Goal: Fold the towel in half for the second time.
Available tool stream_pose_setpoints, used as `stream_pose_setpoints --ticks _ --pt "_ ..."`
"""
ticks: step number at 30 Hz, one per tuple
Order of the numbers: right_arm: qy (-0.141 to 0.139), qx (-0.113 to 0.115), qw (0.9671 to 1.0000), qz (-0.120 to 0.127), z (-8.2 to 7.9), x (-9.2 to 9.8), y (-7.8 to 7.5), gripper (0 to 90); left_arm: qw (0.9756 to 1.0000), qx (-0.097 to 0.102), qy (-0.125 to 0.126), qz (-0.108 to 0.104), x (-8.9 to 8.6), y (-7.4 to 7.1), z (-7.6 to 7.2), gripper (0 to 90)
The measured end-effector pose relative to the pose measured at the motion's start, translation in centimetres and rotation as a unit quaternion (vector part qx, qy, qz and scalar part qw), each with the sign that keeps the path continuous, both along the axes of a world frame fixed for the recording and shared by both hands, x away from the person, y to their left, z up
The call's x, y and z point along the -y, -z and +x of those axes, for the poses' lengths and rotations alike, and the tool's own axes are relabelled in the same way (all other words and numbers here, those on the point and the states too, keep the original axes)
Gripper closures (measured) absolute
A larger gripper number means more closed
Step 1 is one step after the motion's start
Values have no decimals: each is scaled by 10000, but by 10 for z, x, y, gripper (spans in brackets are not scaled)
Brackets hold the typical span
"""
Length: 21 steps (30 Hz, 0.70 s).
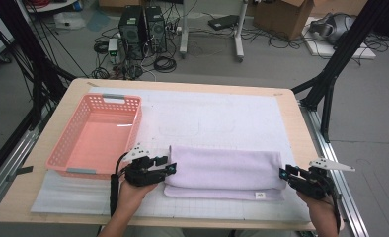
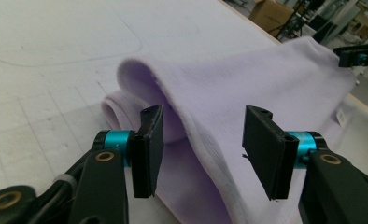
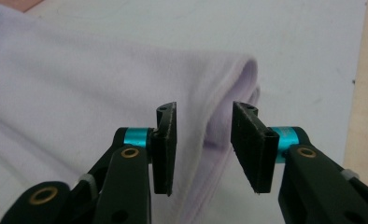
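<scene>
A small white tag (image 1: pixel 260 195) is sewn near the front edge of the folded towel (image 1: pixel 222 173); whatever is printed on it is too small to read. The towel is pale lilac, soft and fleecy, folded into a long flat rectangle with rounded, rolled ends. It lies across the near middle of the white mat (image 1: pixel 212 118), just right of the basket.

The left gripper (image 1: pixel 171 167) sits at the towel's left end. Its jaws stand apart, with the layered fold edge between them and neither pad pressing on it. The right gripper (image 1: pixel 283 174) sits at the right end, jaws likewise parted around the rounded fold without gripping. Both have black, flat-padded jaws with teal collars.

The mat is thin, faintly gridded, with rounded outlines drawn on it. Farther left, the pink plastic basket (image 1: pixel 69 143) has perforated walls. All rest on a light wooden table (image 1: pixel 293 123).
</scene>
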State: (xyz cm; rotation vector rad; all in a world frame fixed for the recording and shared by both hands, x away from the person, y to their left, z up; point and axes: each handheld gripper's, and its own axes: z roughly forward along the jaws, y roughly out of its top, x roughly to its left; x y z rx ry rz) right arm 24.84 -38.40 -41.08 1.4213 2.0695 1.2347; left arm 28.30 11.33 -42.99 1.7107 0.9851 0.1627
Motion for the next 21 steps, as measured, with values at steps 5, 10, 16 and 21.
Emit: stream_pose_setpoints --ticks 5,10,16,21 --pt "168 -11 9995 -283 24 -13 2 634 9995 -291 49 126 9 5 19 744" --pt "52 -42 9995 -308 24 -14 7 849 9996 -252 100 -74 0 2 9 869" --pt "45 228 9997 16 -1 -2 -7 846 9992 -199 207 -263 -13 -3 -8 868" --pt "-129 190 9997 98 -28 3 -9 844 9986 -225 434 -196 -15 -3 -29 858"
